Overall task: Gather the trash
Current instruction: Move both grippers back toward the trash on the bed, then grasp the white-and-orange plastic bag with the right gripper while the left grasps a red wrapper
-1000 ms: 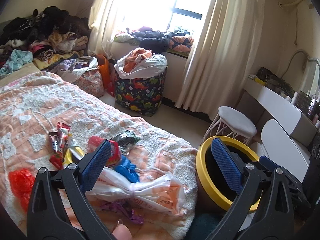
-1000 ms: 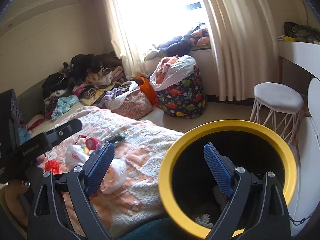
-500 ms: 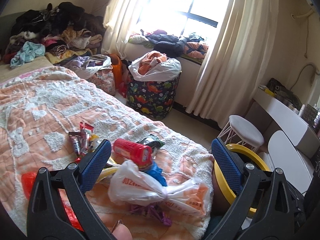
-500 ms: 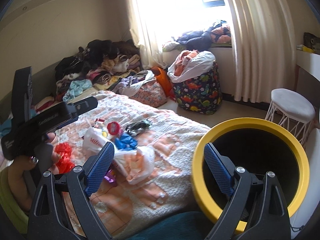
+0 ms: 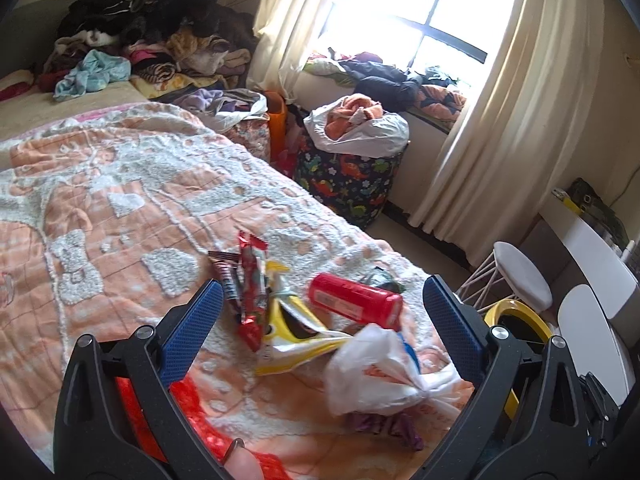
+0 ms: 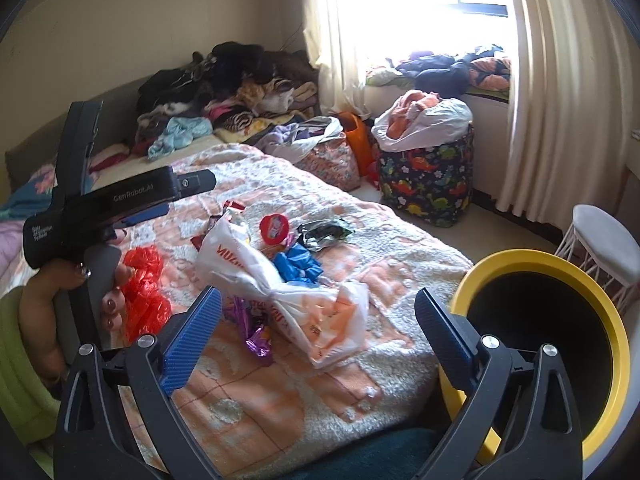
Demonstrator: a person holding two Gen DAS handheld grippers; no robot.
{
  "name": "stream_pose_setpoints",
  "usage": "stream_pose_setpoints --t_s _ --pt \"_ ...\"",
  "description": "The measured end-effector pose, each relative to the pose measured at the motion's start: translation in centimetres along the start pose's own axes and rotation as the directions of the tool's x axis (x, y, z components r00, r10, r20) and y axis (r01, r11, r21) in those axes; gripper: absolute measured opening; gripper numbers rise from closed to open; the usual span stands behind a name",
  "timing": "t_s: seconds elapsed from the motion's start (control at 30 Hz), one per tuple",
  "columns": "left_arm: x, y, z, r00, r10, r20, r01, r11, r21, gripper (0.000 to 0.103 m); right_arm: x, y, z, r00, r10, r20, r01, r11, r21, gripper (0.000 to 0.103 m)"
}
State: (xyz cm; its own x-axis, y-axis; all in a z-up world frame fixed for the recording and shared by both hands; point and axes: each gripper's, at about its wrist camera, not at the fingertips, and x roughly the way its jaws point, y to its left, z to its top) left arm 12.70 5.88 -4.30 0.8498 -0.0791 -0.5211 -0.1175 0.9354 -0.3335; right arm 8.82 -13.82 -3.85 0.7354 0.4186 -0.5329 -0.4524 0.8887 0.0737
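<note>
The bed [image 6: 280, 408] carries the whole mess, and the yellow-rimmed bin [image 6: 600, 312] stands on the floor just beside its near corner — so anything lifted has to cross the blanket's edge to get there.

The biggest piece is the white plastic bag [image 6: 280, 288], knotted in the middle and slack at both ends. A pinch on a loose end may only drag it, sweeping the blue wrapper [image 6: 298, 266] and purple foil [image 6: 256, 336] that touch it off the bed.

Next, the red can [image 5: 354, 300] lies on its side against the yellow packet [image 5: 296, 328]; being round, it looks likely to roll away from a one-sided push.

The red snack wrappers [image 5: 252, 292] and the crumpled red plastic [image 6: 144, 292] are thin and flat on a fluffy blanket, so pads may catch the cover instead.

The left gripper [image 5: 320, 320] stands wide open and empty above the wrappers. The right gripper [image 6: 318, 328] has its jaws opening, nothing pressed between them — the bag merely lies beyond. Both claws converging on one pile could knock each other.
</note>
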Motion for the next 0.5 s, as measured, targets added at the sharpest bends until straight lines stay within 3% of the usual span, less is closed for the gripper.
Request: stream_pose_setpoints --t_s 0.37,0.5 --pt "0.9 3.5 0.2 0.998 0.055 -0.031 -0.056 0.998 -0.04 0.092 3.8 0.3 0.3 0.995 -0.02 -0.097 0.018 1.0 -0.021 0.095" --pt "1.5 3.9 0.1 0.997 0.045 -0.055 -0.048 0.998 -0.045 0.08 5.3 -0.3 0.2 0.991 -0.023 -0.135 0.023 1.0 -0.002 0.095"
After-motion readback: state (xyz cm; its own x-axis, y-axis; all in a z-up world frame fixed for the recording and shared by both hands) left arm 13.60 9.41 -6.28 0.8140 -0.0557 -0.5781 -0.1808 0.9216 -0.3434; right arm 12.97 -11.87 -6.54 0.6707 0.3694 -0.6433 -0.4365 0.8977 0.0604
